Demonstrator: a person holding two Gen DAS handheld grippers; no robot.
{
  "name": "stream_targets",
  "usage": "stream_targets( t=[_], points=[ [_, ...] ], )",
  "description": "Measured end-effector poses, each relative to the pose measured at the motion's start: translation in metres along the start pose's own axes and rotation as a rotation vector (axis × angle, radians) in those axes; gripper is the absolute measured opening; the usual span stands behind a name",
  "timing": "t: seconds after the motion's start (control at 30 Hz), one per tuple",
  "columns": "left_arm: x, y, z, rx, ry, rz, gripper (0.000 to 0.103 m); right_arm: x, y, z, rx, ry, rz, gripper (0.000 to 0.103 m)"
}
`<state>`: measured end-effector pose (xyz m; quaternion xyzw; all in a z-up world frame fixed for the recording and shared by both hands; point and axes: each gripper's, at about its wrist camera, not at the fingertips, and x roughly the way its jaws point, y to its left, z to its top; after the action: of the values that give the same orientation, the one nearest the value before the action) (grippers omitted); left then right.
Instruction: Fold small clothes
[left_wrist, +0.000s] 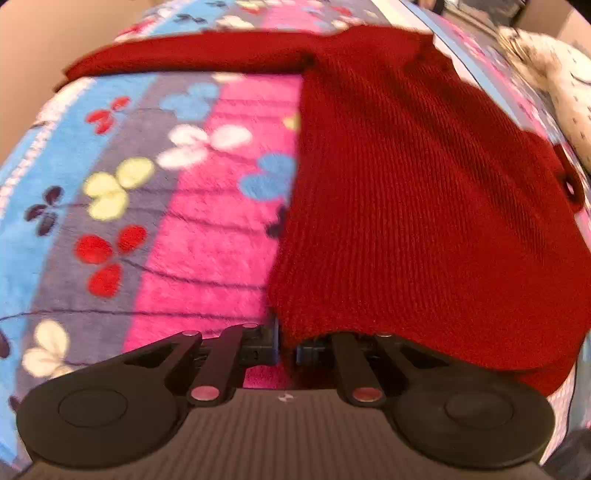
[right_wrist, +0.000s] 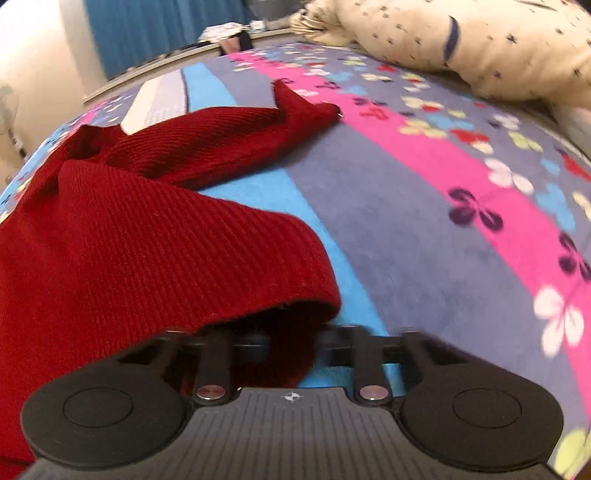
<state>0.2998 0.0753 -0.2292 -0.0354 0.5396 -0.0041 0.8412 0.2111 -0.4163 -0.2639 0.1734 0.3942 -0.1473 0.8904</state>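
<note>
A dark red knit sweater (left_wrist: 424, 192) lies on a flowered blanket, one sleeve (left_wrist: 192, 51) stretched to the left at the far side. My left gripper (left_wrist: 286, 347) is shut on the sweater's near hem at its left corner, the cloth draped over the right finger. In the right wrist view the same sweater (right_wrist: 129, 251) fills the left half, with a sleeve (right_wrist: 236, 133) reaching up and to the right. My right gripper (right_wrist: 291, 343) is shut on the hem's right corner, with the cloth bunched between the fingers.
The blanket (left_wrist: 207, 229) has blue, grey and pink stripes with flowers and also shows in the right wrist view (right_wrist: 424, 206). A cream spotted pillow or duvet (right_wrist: 480, 44) lies at the far right. A blue curtain (right_wrist: 155, 29) hangs behind the bed.
</note>
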Motion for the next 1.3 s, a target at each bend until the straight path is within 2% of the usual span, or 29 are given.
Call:
stream_targets(
  t=[0.13, 0.23, 0.3, 0.37, 0.43, 0.53, 0.6, 0.63, 0.7, 0.8, 0.87, 0.93, 1.0, 1.03, 1.1, 1.13, 1.17, 1.2, 1.23, 1.27, 1.3],
  points=[
    [-0.040, 0.005, 0.004, 0.018, -0.071, 0.014, 0.008, -0.050, 0.002, 0.011, -0.031, -0.065, 0.012, 0.008],
    [-0.089, 0.018, 0.000, 0.045, -0.147, 0.009, 0.007, -0.120, 0.008, 0.020, -0.083, -0.143, 0.100, 0.008],
    [-0.116, 0.031, -0.010, 0.054, -0.181, 0.044, 0.007, -0.165, 0.018, 0.014, -0.183, -0.178, 0.141, 0.008],
    [-0.127, 0.051, -0.023, 0.044, -0.178, 0.078, 0.007, -0.191, 0.025, -0.001, -0.292, -0.185, 0.137, 0.008],
    [-0.120, 0.072, -0.040, 0.016, -0.136, 0.107, 0.007, -0.194, 0.026, -0.025, -0.377, -0.126, 0.107, 0.007],
    [-0.093, 0.092, -0.066, -0.012, -0.042, 0.134, 0.007, -0.160, 0.020, -0.060, -0.399, 0.075, 0.068, 0.007],
    [-0.078, 0.095, -0.081, -0.021, 0.007, 0.134, 0.008, -0.144, 0.020, -0.080, -0.423, 0.158, 0.049, 0.007],
    [-0.077, 0.095, -0.086, -0.017, 0.011, 0.138, 0.008, -0.145, 0.025, -0.085, -0.442, 0.163, 0.047, 0.007],
    [-0.088, 0.088, -0.092, 0.012, -0.021, 0.144, 0.008, -0.157, 0.032, -0.083, -0.472, 0.116, 0.039, 0.007],
    [-0.115, 0.089, -0.093, 0.010, -0.057, 0.092, 0.008, -0.185, 0.034, -0.068, -0.480, 0.062, 0.075, 0.007],
    [-0.129, 0.092, -0.098, 0.009, -0.072, 0.088, 0.008, -0.204, 0.034, -0.066, -0.499, 0.046, 0.082, 0.007],
    [-0.135, 0.098, -0.106, 0.010, -0.072, 0.101, 0.008, -0.211, 0.034, -0.070, -0.500, 0.057, 0.095, 0.007],
    [-0.123, 0.107, -0.115, -0.010, -0.041, 0.125, 0.008, -0.203, 0.033, -0.084, -0.504, 0.108, 0.100, 0.008],
    [-0.115, 0.112, -0.118, -0.019, -0.021, 0.130, 0.011, -0.197, 0.031, -0.095, -0.503, 0.151, 0.107, 0.009],
    [-0.109, 0.117, -0.123, -0.029, 0.009, 0.143, 0.034, -0.179, 0.030, -0.109, -0.493, 0.303, 0.096, 0.012],
    [-0.113, 0.121, -0.125, -0.039, -0.004, 0.138, 0.054, -0.178, 0.028, -0.109, -0.472, 0.331, 0.077, 0.014],
    [-0.122, 0.123, -0.127, -0.040, -0.036, 0.140, 0.070, -0.185, 0.023, -0.105, -0.449, 0.321, 0.096, 0.023],
    [-0.129, 0.126, -0.128, -0.035, -0.056, 0.141, 0.079, -0.193, 0.017, -0.096, -0.431, 0.300, 0.128, 0.030],
    [-0.137, 0.129, -0.129, -0.035, -0.073, 0.148, 0.092, -0.201, 0.009, -0.083, -0.403, 0.277, 0.146, 0.043],
    [-0.143, 0.132, -0.127, -0.042, -0.084, 0.157, 0.097, -0.208, 0.003, -0.068, -0.367, 0.252, 0.159, 0.050],
    [-0.148, 0.135, -0.124, -0.055, -0.095, 0.166, 0.099, -0.209, -0.004, -0.052, -0.327, 0.228, 0.170, 0.051]
  ],
)
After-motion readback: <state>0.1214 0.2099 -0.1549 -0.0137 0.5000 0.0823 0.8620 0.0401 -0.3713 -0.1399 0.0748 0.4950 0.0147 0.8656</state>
